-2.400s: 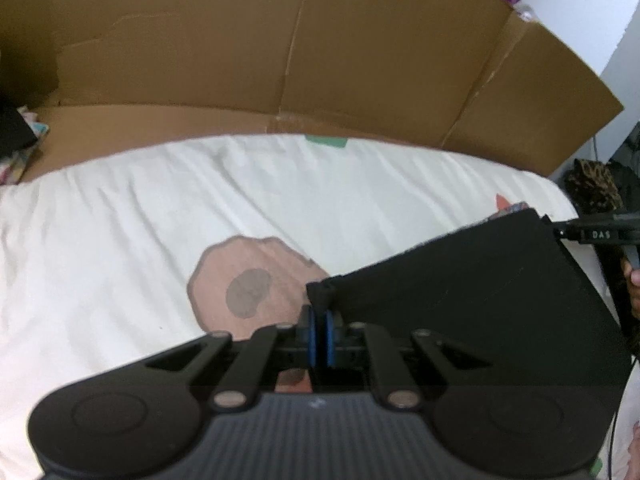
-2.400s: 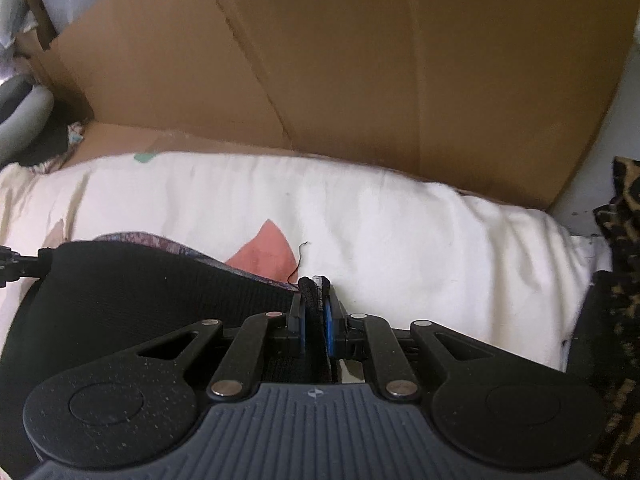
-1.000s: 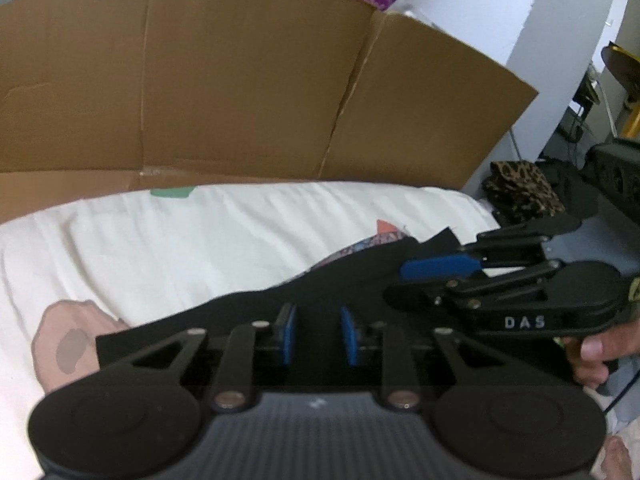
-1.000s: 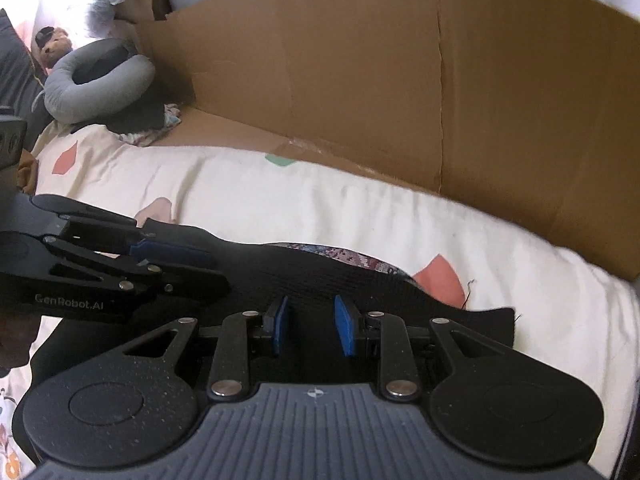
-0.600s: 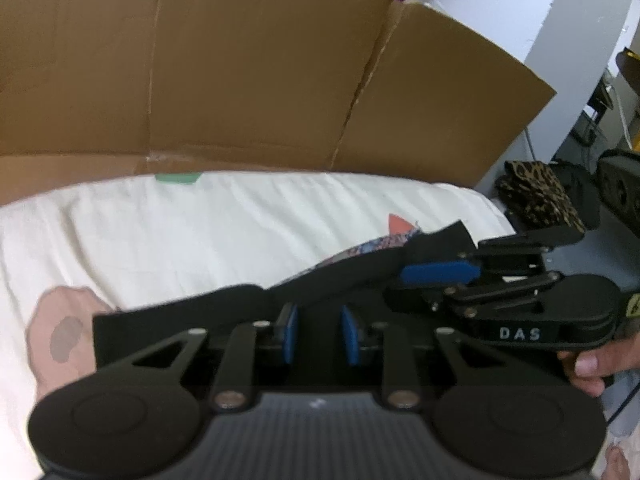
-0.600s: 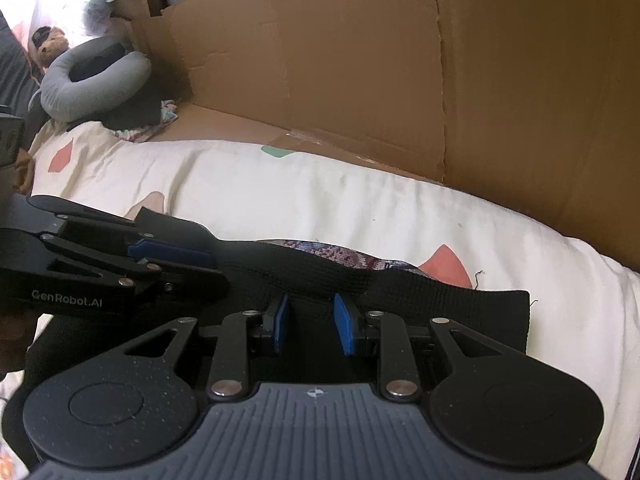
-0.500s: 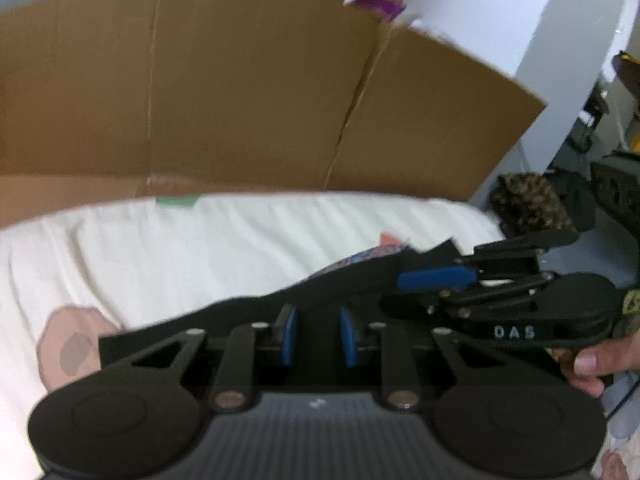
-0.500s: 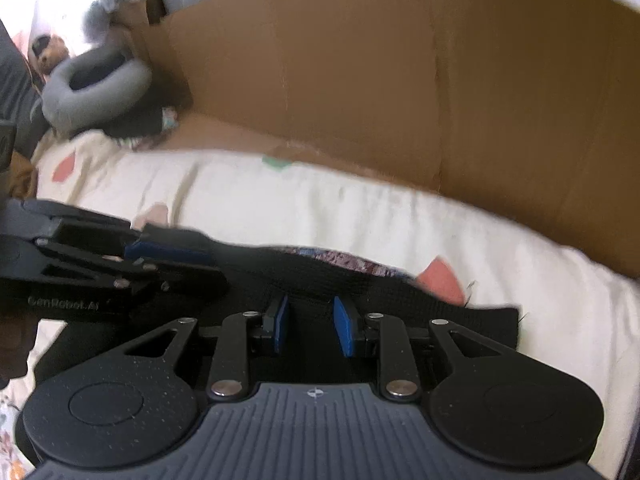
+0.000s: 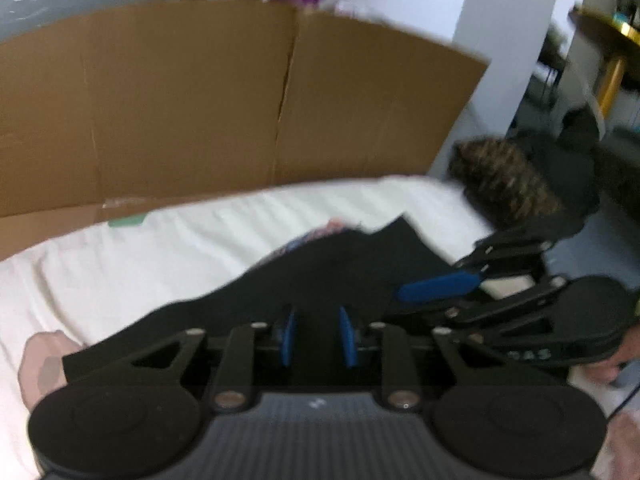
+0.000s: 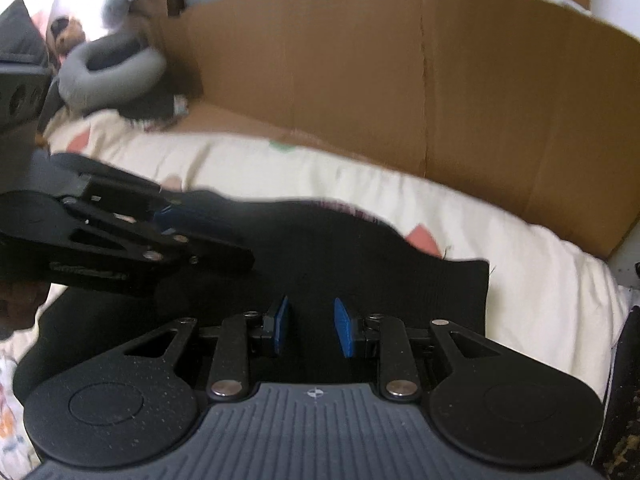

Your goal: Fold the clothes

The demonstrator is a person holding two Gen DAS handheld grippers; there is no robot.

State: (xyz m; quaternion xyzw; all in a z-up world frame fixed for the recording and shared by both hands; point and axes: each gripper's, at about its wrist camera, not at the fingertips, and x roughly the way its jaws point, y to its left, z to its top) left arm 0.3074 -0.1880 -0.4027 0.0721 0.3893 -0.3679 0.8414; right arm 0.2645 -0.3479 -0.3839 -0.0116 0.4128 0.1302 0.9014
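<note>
A black garment lies folded flat on the cream bedsheet, with a strip of patterned fabric peeking out at its far edge. My left gripper hovers open above the garment's near side, with nothing between its blue pads. My right gripper is open too, over the garment's right half and holding nothing. Each gripper shows in the other's view: the right one at the right, the left one at the left. Both frames are blurred by motion.
A brown cardboard wall stands behind the bed. A leopard-print cloth lies past the bed's right end. A grey neck pillow and a soft toy sit at the far left. A hand holds the right gripper.
Both grippers were shut on the garment's corners 2.4 s ago; they have since opened and let it go. Over the last half second both have lifted and pulled back from the flat garment.
</note>
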